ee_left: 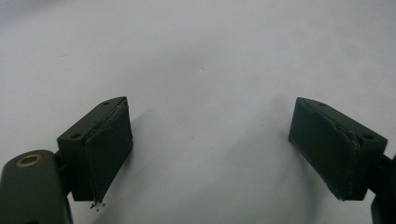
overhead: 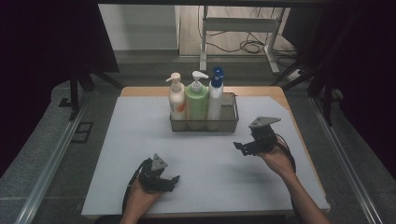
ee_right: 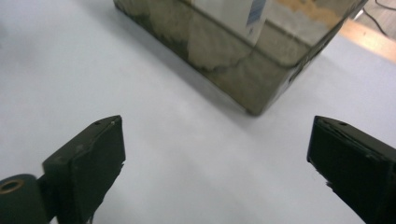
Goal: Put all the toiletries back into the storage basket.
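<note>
Item one, nearest us: our left tongs (overhead: pixel 172 181), held low at the near edge of the tabletop (overhead: pixel 140 140), jaws standing wide apart with only bare white surface between them, as the left gripper view (ee_left: pixel 205 154) confirms.

Item two: our right tongs (overhead: pixel 240 147), held above the tabletop to the right, a little in front of the basket's right end and apart from it; jaws spread wide, nothing between them. In the right gripper view (ee_right: pixel 215 163) the basket's near corner lies just ahead.

Item three, further back at the middle of the tabletop: one metal wire basket (overhead: pixel 231 122), holding three upright bottles side by side. From left: a cream pump bottle (overhead: pixel 176 100), a green pump bottle (overhead: pixel 196 101), a white bottle with a blue cap (overhead: pixel 215 98).

Item four, farthest: floor with cables (overhead: pixel 247 45) and a white frame (overhead: pixel 243 25).
</note>
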